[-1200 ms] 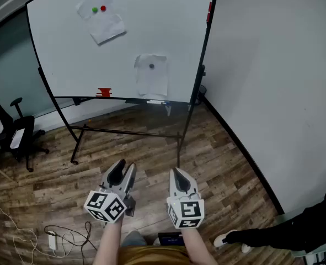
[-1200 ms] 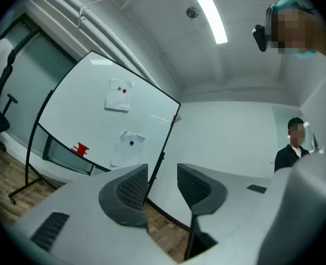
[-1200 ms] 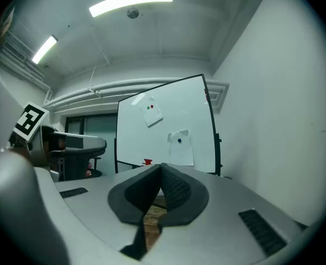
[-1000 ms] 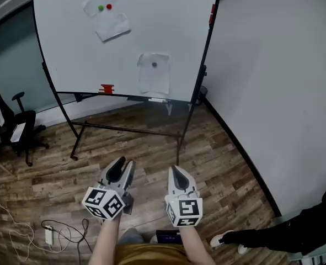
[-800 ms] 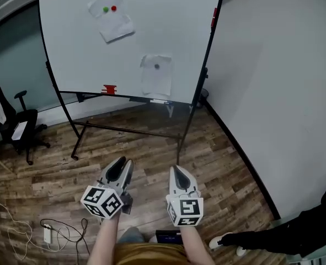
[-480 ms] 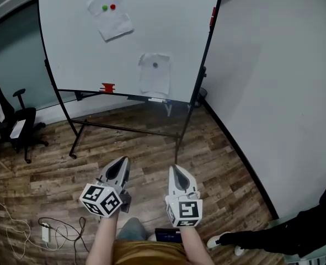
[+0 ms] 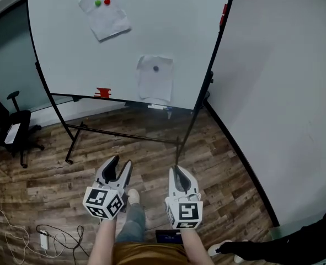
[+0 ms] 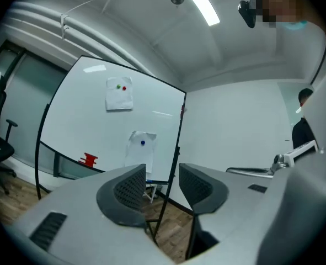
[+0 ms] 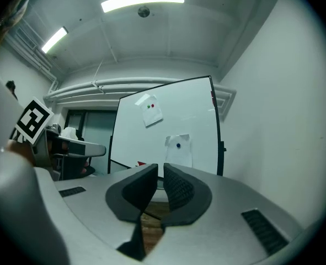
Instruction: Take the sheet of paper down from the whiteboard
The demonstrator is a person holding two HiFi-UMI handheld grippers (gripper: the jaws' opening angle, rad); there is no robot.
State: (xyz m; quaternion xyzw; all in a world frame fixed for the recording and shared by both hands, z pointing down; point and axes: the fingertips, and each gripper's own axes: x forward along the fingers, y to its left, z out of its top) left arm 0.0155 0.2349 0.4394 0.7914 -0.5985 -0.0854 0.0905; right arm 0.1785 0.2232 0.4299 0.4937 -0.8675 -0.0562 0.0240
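The whiteboard (image 7: 168, 21) stands ahead on its wheeled frame. Two sheets hang on it. The upper sheet (image 7: 103, 16) is tilted and carries a green and a red magnet. The lower sheet (image 7: 155, 79) is pinned by one dark magnet (image 7: 155, 68). Both sheets also show in the gripper views: upper sheet (image 8: 119, 94), lower sheet (image 8: 140, 147), lower sheet (image 9: 178, 149). My left gripper (image 7: 118, 168) is low and well short of the board, its jaws opening wide with nothing between them. My right gripper (image 7: 177, 173) beside it points at the board, its jaws opening a narrow gap, also bare.
A red object (image 7: 103, 93) sits on the board's tray. A black office chair (image 7: 11, 131) stands at left; cables and a power strip (image 7: 44, 239) lie on the wood floor. A white wall (image 7: 284, 93) runs along the right, a person in dark clothes (image 7: 295, 242) at bottom right.
The board has come nearer and larger in view. My left jaws, together half a second ago, now stand wide apart. A leg and shoe have appeared between the grippers.
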